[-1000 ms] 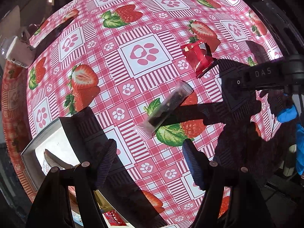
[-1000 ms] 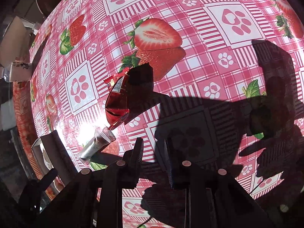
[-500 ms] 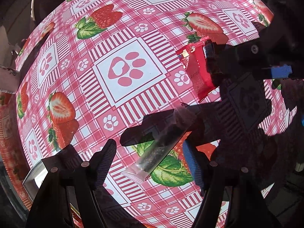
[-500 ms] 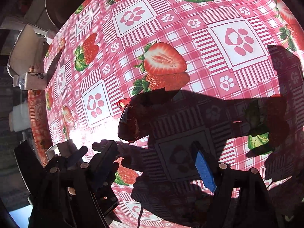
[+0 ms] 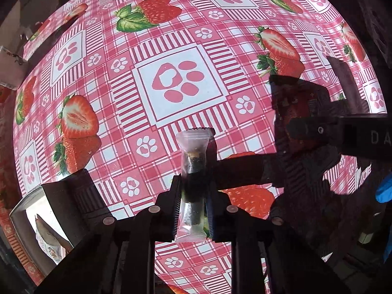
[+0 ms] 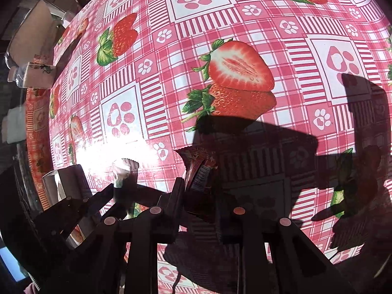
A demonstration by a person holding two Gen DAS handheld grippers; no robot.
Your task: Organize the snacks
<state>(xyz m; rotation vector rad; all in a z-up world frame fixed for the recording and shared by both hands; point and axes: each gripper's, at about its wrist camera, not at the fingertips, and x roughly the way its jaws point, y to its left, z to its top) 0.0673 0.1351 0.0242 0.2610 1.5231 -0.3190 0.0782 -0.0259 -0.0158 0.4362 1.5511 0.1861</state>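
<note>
A clear-wrapped snack bar is clamped between the left tongs, its long axis lined up with the fingers and its crimped end pointing away from the camera, above the table. A red snack packet is gripped by the right tongs, likewise pointing forward. A white box is seen at the left table edge.

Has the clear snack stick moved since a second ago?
Yes. The clear snack stick, which lay slanted on the strawberry tablecloth, now stands along the shut left gripper.
</note>
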